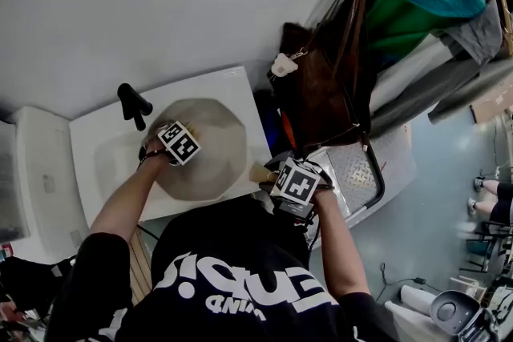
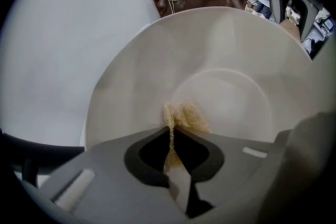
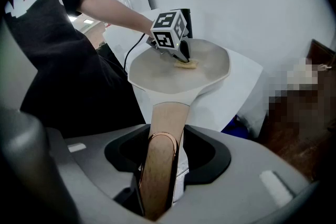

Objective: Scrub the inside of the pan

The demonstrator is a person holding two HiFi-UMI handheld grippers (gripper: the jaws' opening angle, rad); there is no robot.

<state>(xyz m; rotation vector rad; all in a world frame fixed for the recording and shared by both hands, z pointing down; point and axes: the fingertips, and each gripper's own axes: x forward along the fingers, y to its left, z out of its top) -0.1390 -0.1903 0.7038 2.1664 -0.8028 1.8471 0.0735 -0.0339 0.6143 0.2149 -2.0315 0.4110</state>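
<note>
The pan (image 1: 218,160) is cream, its handle (image 3: 160,165) pale wood-brown with a copper ring. The sponge (image 2: 184,115) is yellow-tan. Each marker cube (image 1: 179,142) shows black-and-white squares. White sink (image 1: 86,136), black tap (image 1: 132,104), brown bag (image 1: 321,84), black shirt (image 1: 232,268) with white lettering.

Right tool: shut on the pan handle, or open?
Shut on it. In the right gripper view, the right tool has its jaws clamped on the wooden pan handle from both sides.

- Jaws of left gripper (image 1: 175,146) were closed on a sponge (image 2: 184,115); left arm (image 1: 120,208) was stretched forward, bare below the sleeve.
- Jaws of right gripper (image 1: 293,187) were clamped on a handle (image 3: 167,123); right arm (image 1: 341,240) reached forward, forearm bare.
</note>
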